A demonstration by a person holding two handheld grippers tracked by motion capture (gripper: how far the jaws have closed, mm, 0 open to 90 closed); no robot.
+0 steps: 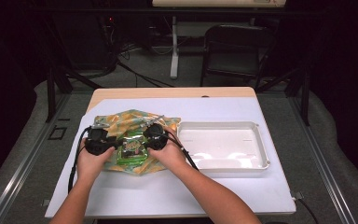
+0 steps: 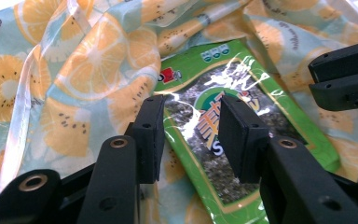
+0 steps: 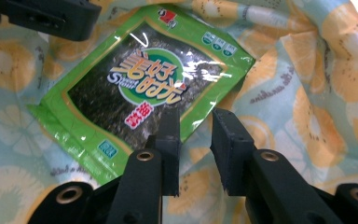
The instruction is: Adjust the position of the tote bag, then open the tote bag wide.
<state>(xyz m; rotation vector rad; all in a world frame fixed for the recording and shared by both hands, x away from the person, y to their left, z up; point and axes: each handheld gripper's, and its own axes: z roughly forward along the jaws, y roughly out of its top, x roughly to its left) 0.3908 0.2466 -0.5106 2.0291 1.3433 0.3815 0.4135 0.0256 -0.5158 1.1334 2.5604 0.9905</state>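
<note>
Nearest me, both hands steady the left gripper (image 1: 103, 142) and right gripper (image 1: 153, 136), fingers spread and pinching nothing, flanking the green seaweed packet (image 1: 131, 150) lying on the fruit-print bag (image 1: 121, 120), probably for bagging. Beyond, a white tray (image 1: 261, 149) waits on the tabletop (image 1: 177, 191).

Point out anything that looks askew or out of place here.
The fruit-print cloth lies crumpled and bunched rather than flat, and the green packet sits crooked on it. The white tray beside them looks fine. Nothing is spilled or torn.
</note>
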